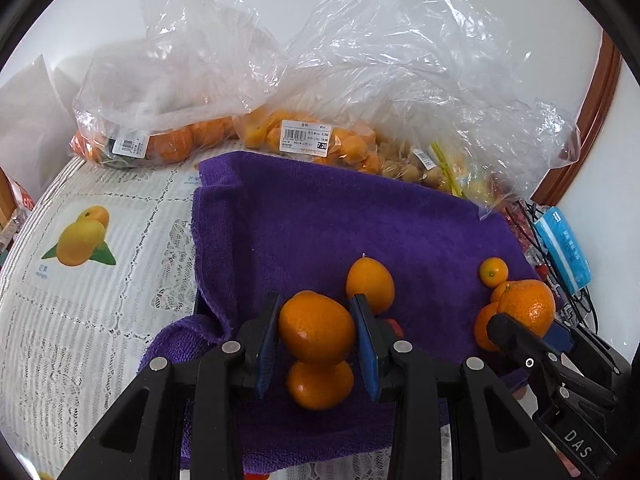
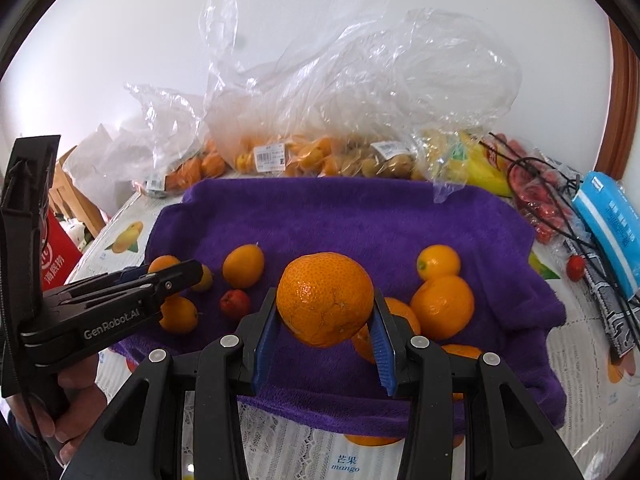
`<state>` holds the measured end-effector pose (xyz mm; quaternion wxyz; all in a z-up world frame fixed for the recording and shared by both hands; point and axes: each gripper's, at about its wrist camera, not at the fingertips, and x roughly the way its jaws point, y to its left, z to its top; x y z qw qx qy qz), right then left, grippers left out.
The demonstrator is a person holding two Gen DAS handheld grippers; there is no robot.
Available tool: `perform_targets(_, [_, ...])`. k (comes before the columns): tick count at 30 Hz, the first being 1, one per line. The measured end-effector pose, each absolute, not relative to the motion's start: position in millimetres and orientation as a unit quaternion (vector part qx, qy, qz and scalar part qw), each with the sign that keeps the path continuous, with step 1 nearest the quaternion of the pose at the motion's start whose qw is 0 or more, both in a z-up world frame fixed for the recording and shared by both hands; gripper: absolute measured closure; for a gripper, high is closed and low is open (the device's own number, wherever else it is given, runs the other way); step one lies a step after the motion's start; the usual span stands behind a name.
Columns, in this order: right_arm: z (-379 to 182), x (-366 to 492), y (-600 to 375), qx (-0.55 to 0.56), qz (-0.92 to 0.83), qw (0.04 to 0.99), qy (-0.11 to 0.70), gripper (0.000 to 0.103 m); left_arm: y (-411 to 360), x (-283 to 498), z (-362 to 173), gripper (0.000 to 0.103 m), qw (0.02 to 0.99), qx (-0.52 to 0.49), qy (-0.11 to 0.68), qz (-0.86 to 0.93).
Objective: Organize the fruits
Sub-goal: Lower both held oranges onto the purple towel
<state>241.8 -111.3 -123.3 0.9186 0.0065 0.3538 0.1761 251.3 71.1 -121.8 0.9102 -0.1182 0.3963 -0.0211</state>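
In the left wrist view, a smooth oval orange kumquat sits pinched between the blue-padded fingers of the left gripper, angled down over the purple terry towel on the worktop. In the right wrist view, a bigger, dimpled round orange mandarin is clamped by the right gripper, above the towel's near middle, loose fruit lying left and right.

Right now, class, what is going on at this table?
A person is sorting fruit over a purple towel, with a tool in each hand. The left tool is shut on a small orange, the right tool on a bigger orange. Other citrus lies loose on the towel; bagged fruit sits behind.
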Motion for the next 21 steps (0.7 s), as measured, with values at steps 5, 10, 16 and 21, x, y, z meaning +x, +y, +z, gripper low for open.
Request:
perform_targets(5, [-128.4, 243.4, -109.7, 0.008, 0.182, 0.914, 0.363, 0.061, 74.2, 253.7, -126.4, 0.070, 0.909, -0.125, 0.398, -0.016])
perform_targets(10, [-131.2, 242.8, -106.2, 0.006, 0.187, 0.912, 0.365, 0.061, 74.8, 252.6, -127.0, 0.070, 0.910, -0.127, 0.394, -0.014])
perform_targets(16, [-138.3, 241.6, -99.4, -0.004, 0.193, 0.908, 0.373, 0.061, 75.0, 252.6, -128.9, 0.070, 0.911, -0.128, 0.393, -0.011])
perform_targets(21, [-148.2, 244.0, -98.7, -0.007, 0.189, 0.903, 0.386, 0.061, 76.2, 252.9, -132.3, 0.070, 0.911, -0.131, 0.392, -0.008])
